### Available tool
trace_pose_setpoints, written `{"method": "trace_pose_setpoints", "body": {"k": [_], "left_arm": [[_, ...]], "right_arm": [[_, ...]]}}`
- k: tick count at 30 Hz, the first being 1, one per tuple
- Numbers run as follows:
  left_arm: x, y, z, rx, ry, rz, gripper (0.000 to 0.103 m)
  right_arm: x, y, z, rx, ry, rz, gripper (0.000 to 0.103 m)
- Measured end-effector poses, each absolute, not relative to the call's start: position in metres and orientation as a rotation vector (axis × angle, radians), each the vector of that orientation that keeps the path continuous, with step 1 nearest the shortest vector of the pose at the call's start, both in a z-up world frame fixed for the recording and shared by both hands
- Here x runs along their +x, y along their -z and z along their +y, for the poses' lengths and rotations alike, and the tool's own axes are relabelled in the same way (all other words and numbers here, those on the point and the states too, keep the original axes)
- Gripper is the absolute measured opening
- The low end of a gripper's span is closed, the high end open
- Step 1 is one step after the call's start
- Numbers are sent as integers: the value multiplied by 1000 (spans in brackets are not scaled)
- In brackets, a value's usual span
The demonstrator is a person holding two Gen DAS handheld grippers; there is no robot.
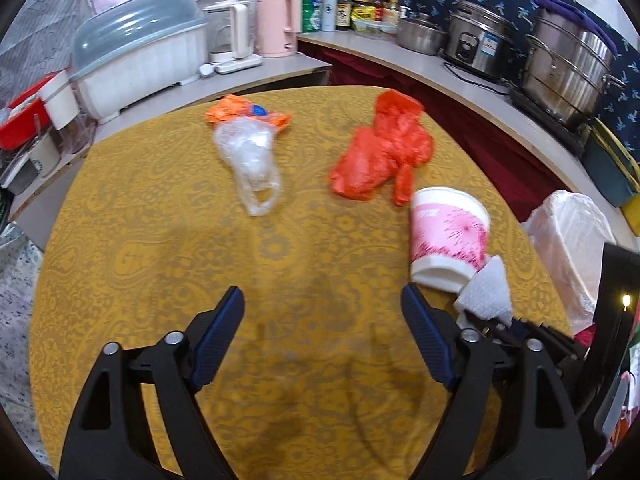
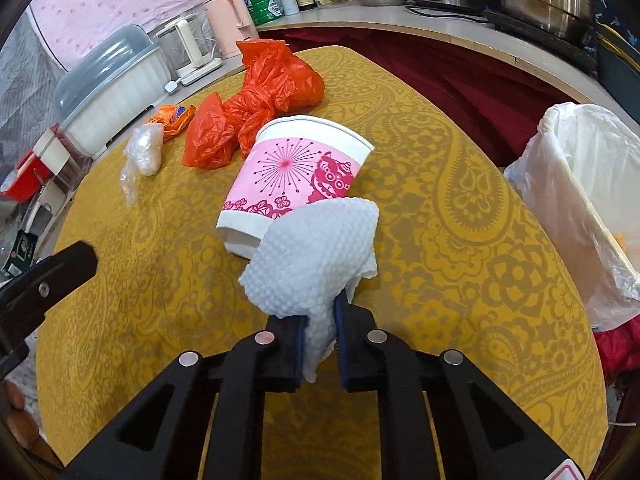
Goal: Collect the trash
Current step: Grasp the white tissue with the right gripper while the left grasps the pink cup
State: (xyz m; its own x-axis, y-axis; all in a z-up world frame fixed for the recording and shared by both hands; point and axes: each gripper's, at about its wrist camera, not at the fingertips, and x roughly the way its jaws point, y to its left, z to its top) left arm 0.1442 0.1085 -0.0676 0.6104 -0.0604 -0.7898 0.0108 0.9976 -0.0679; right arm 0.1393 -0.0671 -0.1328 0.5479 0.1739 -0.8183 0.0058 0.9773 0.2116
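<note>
While scanning from the left wrist: saw the left gripper [image 1: 322, 300] spread wide over the yellow tablecloth [image 1: 160, 240], grasping nothing; only a corner of the paper towel [image 1: 489, 292] showed.

From the right wrist: found the right gripper [image 2: 318, 320] clenched on that towel beside the toppled paper cup [image 2: 296, 176]. Judged it light, soft, tearable; lined bin [image 2: 592, 200] cut off.

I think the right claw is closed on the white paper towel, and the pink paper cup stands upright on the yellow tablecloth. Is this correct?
Not quite. The right claw is indeed closed on the white paper towel, but the pink paper cup does not stand upright: it lies on its side on the yellow tablecloth. The right wrist view shows this.
</note>
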Motion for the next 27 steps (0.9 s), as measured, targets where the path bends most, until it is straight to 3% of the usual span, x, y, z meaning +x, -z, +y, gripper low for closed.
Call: {"method": "trace_pose_setpoints", "body": {"k": [7, 20, 26, 27], "left_arm": [[161, 74, 63, -107, 161, 961, 88], [190, 116, -23, -84, 212, 1108, 88], [187, 132, -40, -28, 217, 1121, 82], [186, 132, -41, -19, 214, 1112, 75]], "right_arm": [[121, 133, -89, 216, -120, 987, 10], [99, 134, -130, 281, -116, 982, 10], [97, 136, -143, 304, -121, 973, 10], [96, 136, -144, 307, -122, 972, 10]]}}
